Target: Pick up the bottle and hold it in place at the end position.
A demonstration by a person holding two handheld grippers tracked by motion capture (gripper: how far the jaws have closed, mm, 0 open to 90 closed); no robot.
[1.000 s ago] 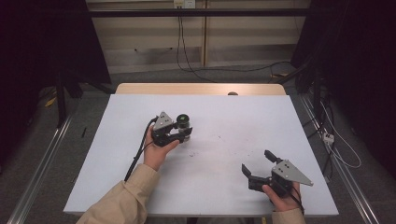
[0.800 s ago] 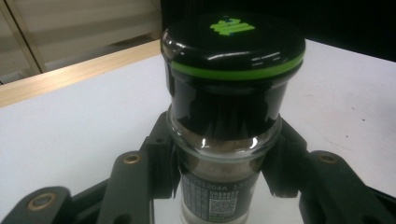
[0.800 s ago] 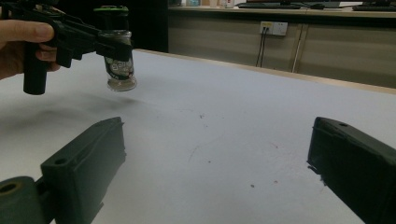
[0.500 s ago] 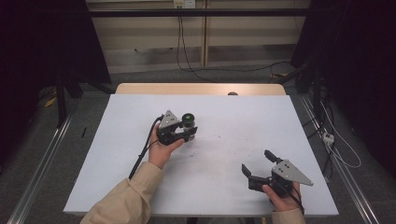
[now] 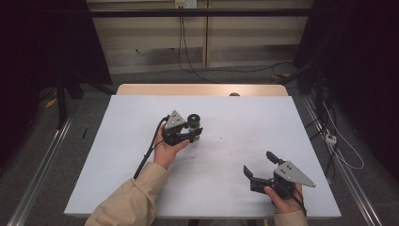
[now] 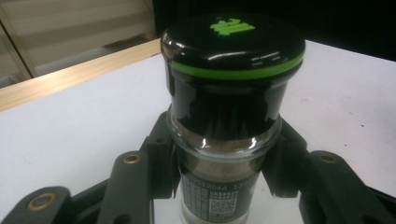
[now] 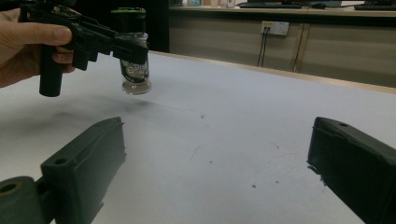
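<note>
Spice jar [image 6: 229, 116] pinched by left tongs [image 5: 192, 135]; right tongs [image 5: 260, 164] spread, holding nothing.

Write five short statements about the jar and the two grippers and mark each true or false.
1. The left gripper is shut on the jar. True.
2. The jar's black lid has a red ring. False: the ring is green.
3. The right gripper holds a second jar. False: its jaws stand open with nothing between them.
4. The jaws grip the jar on its glass body, below the lid. True.
5. The jar lies on its side on the white table. False: it is upright, and in the right gripper view its base seems to hang just above the table.
</note>
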